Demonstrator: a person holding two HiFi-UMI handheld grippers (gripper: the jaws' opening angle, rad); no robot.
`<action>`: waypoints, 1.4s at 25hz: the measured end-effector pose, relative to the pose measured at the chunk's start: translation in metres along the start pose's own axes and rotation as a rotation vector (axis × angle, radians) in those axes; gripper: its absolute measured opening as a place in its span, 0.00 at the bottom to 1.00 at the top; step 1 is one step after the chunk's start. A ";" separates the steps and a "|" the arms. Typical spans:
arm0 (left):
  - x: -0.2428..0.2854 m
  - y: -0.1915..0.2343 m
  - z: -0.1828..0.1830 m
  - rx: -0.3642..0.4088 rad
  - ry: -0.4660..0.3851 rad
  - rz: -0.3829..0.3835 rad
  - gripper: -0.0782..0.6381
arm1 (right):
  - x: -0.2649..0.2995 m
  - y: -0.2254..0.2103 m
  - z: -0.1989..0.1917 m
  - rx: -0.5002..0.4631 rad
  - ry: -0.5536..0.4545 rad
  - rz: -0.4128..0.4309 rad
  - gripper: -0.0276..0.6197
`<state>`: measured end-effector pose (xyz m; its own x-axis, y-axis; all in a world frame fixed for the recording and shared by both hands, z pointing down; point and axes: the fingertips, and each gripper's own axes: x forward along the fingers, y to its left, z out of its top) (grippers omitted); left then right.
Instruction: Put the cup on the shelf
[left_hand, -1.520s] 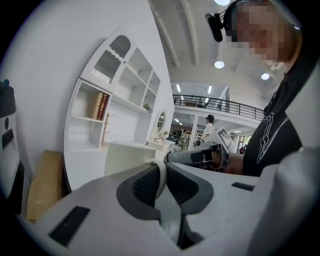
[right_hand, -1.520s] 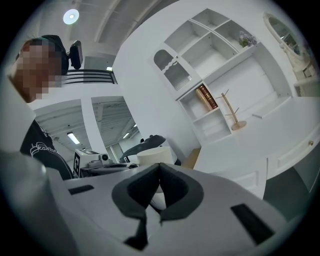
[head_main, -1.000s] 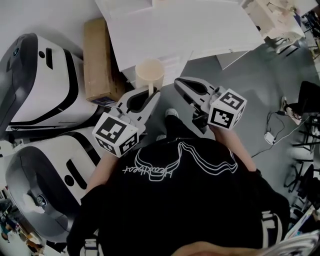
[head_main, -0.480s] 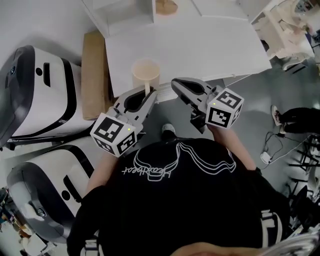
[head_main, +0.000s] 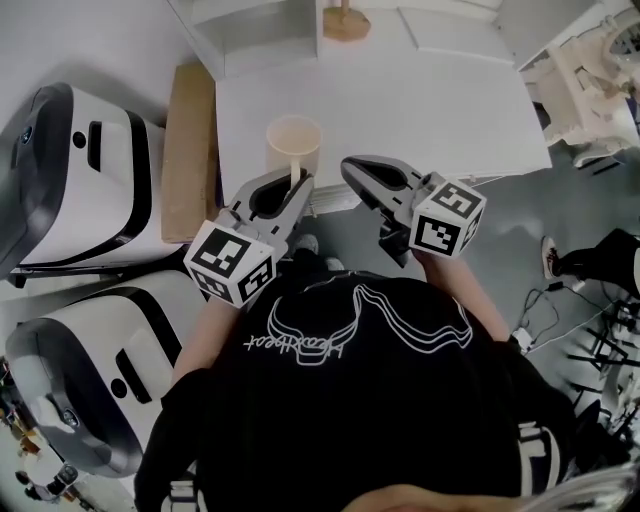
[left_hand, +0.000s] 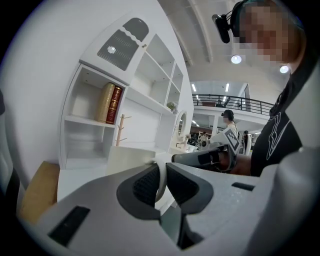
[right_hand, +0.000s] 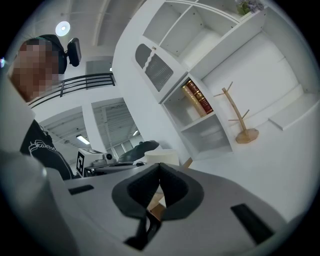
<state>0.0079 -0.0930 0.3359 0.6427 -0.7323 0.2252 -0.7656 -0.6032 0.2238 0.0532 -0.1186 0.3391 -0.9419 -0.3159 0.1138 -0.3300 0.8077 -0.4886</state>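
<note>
A cream cup (head_main: 293, 145) hangs over the near edge of the white table (head_main: 420, 100). My left gripper (head_main: 297, 182) is shut on the cup's handle (left_hand: 161, 181), which is pinched between the dark pads; the cup's pale body (left_hand: 129, 159) shows just beyond. My right gripper (head_main: 350, 168) is beside it on the right, shut with nothing in it. The right gripper view shows the closed jaws (right_hand: 160, 172) and the cup (right_hand: 162, 157) past them. The white shelf (head_main: 258, 30) stands at the table's far left, with open compartments (left_hand: 87, 132).
Books (left_hand: 110, 102) stand in one upper compartment. A wooden mug tree (head_main: 345, 22) is on the table beside the shelf. A cardboard box (head_main: 188, 150) and white machines (head_main: 70, 170) lie left of the table. Cables (head_main: 565, 310) trail on the floor at the right.
The view has moved forward: the table and shelf have come closer and the shelf and mug tree have entered the top. The cup stays in the left gripper; both grippers keep their pose.
</note>
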 end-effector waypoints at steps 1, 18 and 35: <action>0.002 0.005 0.000 -0.002 0.002 0.004 0.16 | 0.003 -0.003 0.000 0.004 0.003 0.001 0.05; 0.052 0.129 0.015 -0.019 0.023 0.044 0.16 | 0.073 -0.075 0.023 0.074 0.030 -0.048 0.05; 0.115 0.238 0.011 0.046 0.039 0.039 0.16 | 0.135 -0.128 0.026 0.123 0.074 -0.107 0.05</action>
<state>-0.1009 -0.3239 0.4050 0.6124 -0.7431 0.2697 -0.7899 -0.5890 0.1706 -0.0300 -0.2776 0.3949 -0.9054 -0.3557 0.2319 -0.4227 0.7031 -0.5717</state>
